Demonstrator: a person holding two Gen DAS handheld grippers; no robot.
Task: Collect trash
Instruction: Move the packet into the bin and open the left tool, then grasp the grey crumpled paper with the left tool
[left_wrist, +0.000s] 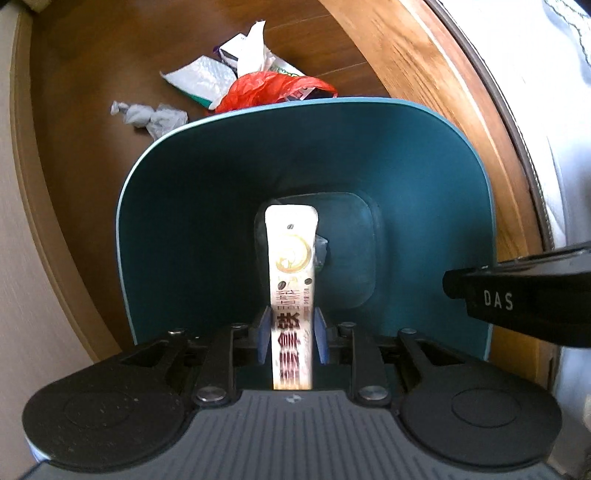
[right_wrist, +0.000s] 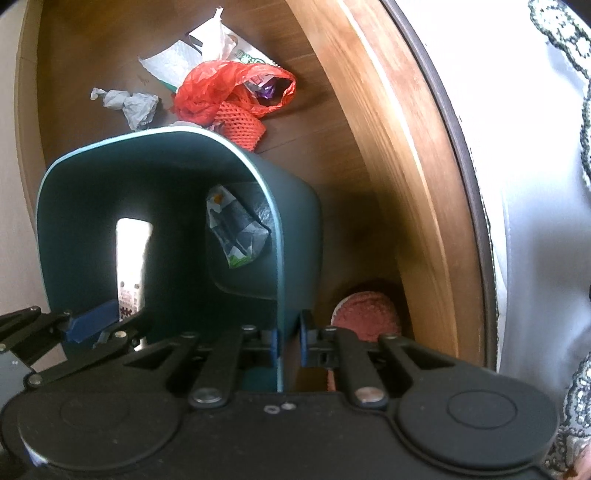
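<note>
Left gripper (left_wrist: 291, 332) holds the coffee sachet (left_wrist: 291, 258) over the teal bin (left_wrist: 424, 184); the right gripper (right_wrist: 288, 343) is clamped on its rim. Let go only once it's well inside.

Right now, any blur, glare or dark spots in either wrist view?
Left wrist: the sachet is overexposed and smeared near the left tool; floor edges bow with fisheye. Right wrist: bin interior is dark, the wrapper inside soft; wooden frame streaked with blur.
</note>
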